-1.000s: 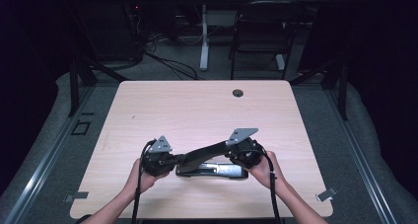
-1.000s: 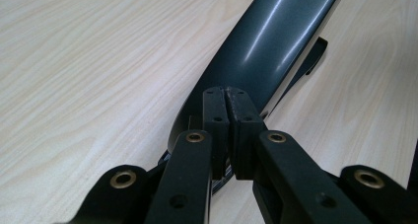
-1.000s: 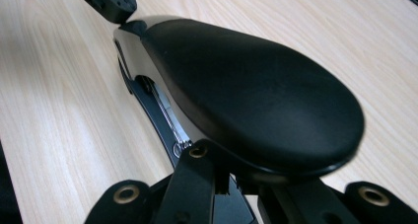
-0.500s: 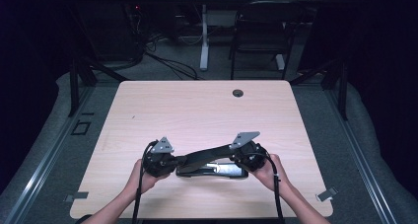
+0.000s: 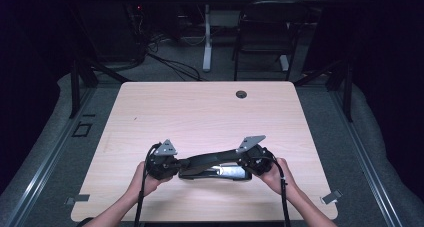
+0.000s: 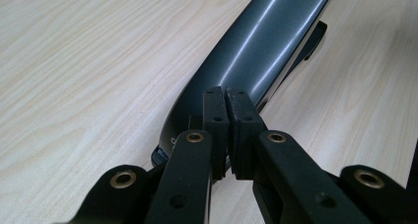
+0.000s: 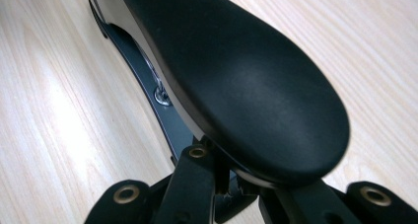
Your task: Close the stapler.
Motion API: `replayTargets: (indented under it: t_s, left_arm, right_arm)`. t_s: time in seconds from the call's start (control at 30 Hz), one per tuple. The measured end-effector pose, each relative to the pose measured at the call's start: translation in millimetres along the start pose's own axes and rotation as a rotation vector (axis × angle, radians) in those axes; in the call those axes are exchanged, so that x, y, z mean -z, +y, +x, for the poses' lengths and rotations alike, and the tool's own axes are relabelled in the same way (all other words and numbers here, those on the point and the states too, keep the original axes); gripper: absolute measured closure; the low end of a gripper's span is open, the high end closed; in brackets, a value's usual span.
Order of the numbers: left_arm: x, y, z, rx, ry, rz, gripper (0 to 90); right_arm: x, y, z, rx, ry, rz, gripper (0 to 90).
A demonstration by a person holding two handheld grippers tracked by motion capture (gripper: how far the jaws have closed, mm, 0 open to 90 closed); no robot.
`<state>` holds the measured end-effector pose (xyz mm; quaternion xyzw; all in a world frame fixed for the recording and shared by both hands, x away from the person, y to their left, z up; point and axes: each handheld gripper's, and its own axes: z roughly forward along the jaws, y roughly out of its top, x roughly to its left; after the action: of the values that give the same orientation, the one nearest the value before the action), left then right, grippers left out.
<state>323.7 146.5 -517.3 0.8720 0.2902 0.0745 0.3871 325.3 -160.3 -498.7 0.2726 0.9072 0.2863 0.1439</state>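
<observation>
While both sets of jaws read as pressed together, what they bite on is only partly visible. Left gripper (image 6: pixel 227 135): pads closed against each other with a hairline seam, sitting on top of the near end of the stapler (image 6: pixel 256 51); can't tell whether anything thin is caught between them. Right gripper (image 7: pixel 231 184): jaw tips are mostly hidden under the stapler's wide rounded handle end (image 7: pixel 236 81), so the contact point is out of sight. Closed, but whether it pinches the stapler or just sits against it, I can't tell.

High view: left gripper (image 5: pixel 167 163) and right gripper (image 5: pixel 252 159) sit at opposite ends of the long black stapler (image 5: pixel 212 162), which lies across the near part of the table (image 5: pixel 200 112), roughly side to side. Its top arm is tilted, higher at the right end. Left hand (image 5: pixel 142 179) and right hand (image 5: pixel 277 174) wrap the gripper bodies; forearms are cut off by the bottom edge.

Hard to read: stapler base is mostly shadowed under the arm; a shiny metal strip and a rivet show in the right gripper view. Stapler's far end is cut off at the top edge in both gripper views.

Writing: no legible brand or label on stapler or grippers.

Further out: grommet hole (image 5: pixel 241 94) near the table's far edge, chair (image 5: pixel 260 37) and cables on the floor beyond, dim.
</observation>
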Motion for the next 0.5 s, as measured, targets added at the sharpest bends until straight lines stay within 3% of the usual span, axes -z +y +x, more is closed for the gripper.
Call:
replayTargets:
  t_s: [0.5]
  left_arm:
    - [-3.3, -0.3, -1.5, -0.007, -0.006, 0.021, 87.3]
  right_arm:
    - [-7.7, -17.9, -6.2, -0.022, 0.018, 0.063, 86.4]
